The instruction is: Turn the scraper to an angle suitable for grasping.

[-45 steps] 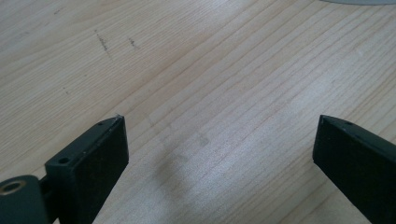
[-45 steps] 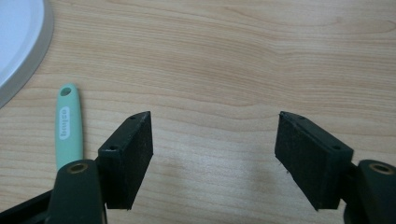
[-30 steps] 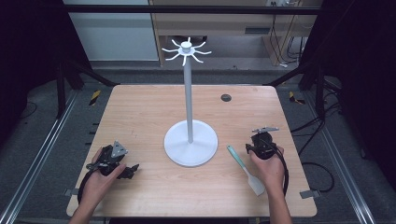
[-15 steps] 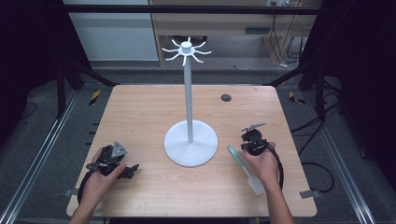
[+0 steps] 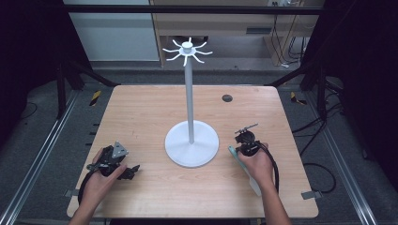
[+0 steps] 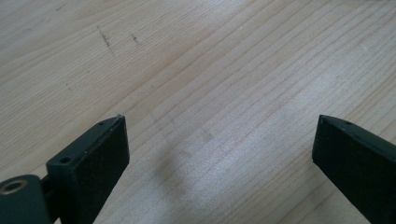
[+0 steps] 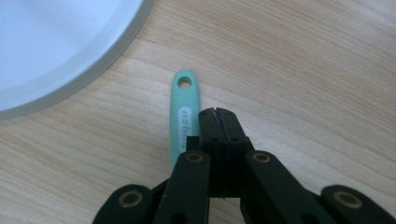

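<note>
A white stand [image 5: 189, 93] with a round base [image 5: 191, 144] and several hooks at its top rises from the middle of the wooden table [image 5: 155, 108]. Just right of the base lies a utensil with a mint-green handle [image 5: 233, 152] and a pale blade toward the front edge. My right gripper [image 5: 240, 148] is low over that handle, jaws pressed together. In the right gripper view the shut tips [image 7: 217, 113] sit right beside the handle [image 7: 184, 105], whose end has a hole, with nothing between them. My left gripper [image 5: 128, 168] rests at the front left, open [image 6: 219, 140] over bare wood.
The stand's base rim [image 7: 93, 56] lies close to the handle's end. A small dark round disc [image 5: 227, 98] sits on the table behind the right hand. Black cables loop from both grippers near the front edge. Metal rails run along both sides of the table.
My right hand has moved left toward the stand's base and sunk a little, coming over the green handle, and its jaws have come together. The left hand has stayed put.
</note>
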Motion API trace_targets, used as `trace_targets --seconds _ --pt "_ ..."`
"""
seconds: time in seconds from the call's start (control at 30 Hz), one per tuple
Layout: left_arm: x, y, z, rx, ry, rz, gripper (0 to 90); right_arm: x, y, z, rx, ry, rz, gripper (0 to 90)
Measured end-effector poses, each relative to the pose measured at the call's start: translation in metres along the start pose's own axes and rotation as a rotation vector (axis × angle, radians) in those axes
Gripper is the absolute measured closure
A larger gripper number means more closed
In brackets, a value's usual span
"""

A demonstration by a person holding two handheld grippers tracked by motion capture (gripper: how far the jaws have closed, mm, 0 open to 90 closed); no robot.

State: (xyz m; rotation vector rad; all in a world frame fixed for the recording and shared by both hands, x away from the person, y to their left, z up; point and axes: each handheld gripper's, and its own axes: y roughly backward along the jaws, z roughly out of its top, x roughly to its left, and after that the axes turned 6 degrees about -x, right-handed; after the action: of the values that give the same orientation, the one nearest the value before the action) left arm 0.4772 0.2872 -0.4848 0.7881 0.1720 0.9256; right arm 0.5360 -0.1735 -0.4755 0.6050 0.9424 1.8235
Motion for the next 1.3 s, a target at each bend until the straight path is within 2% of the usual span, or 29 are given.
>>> trace_targets --seconds 0.17,0.2,0.33,0.47,0.57,0.63,0.73,0.77,0.87,0.97,1.03,1.27,1.3 --pt "0.0 0.0 0.0 0.002 -0.002 -0.001 3.6 0.001 0.001 0.0 0.002 0.0 0.034 90.0" --pt "-0.001 -0.001 0.0 0.003 -0.004 -0.002 3.6 0.003 0.003 0.0 0.006 0.015 0.056 90.0" --pt "-0.001 -0.001 0.0 0.003 -0.006 -0.003 3.6 0.007 0.005 -0.001 0.009 0.039 0.081 90.0" --pt "-0.001 -0.001 0.0 0.003 -0.007 -0.003 3.6 0.008 0.009 0.0 -0.008 0.054 0.073 89.1" --pt "-0.001 -0.001 0.0 0.003 -0.007 -0.003 3.6 0.01 0.012 0.003 -0.009 0.065 0.07 83.7" --pt "-0.001 -0.001 0.0 0.003 -0.007 -0.003 3.6 0.011 0.015 0.007 -0.002 0.072 0.075 76.0" --pt "-0.001 -0.001 0.0 0.003 -0.009 -0.003 3.6 0.012 0.015 0.01 0.006 0.075 0.082 71.8" --pt "-0.002 -0.001 0.0 0.004 -0.01 -0.005 3.6 0.012 0.015 0.012 0.022 0.077 0.086 68.1" --pt "-0.002 -0.001 0.0 0.004 -0.011 -0.006 3.6 0.013 0.012 0.014 0.049 0.088 0.098 65.9" --pt "-0.002 -0.001 0.0 0.006 -0.014 -0.005 3.6 0.015 0.01 0.016 0.076 0.077 0.097 65.4" --pt "-0.002 -0.001 0.0 0.006 -0.014 -0.004 3.6 0.015 0.007 0.017 0.09 0.092 0.093 65.6" --pt "-0.003 -0.002 0.001 0.009 -0.014 -0.008 3.6 0.018 0.001 0.02 0.138 0.088 0.086 65.6" --pt "-0.003 -0.002 0.001 0.011 -0.018 -0.007 3.6 0.017 0.0 0.02 0.137 0.103 0.083 65.7"
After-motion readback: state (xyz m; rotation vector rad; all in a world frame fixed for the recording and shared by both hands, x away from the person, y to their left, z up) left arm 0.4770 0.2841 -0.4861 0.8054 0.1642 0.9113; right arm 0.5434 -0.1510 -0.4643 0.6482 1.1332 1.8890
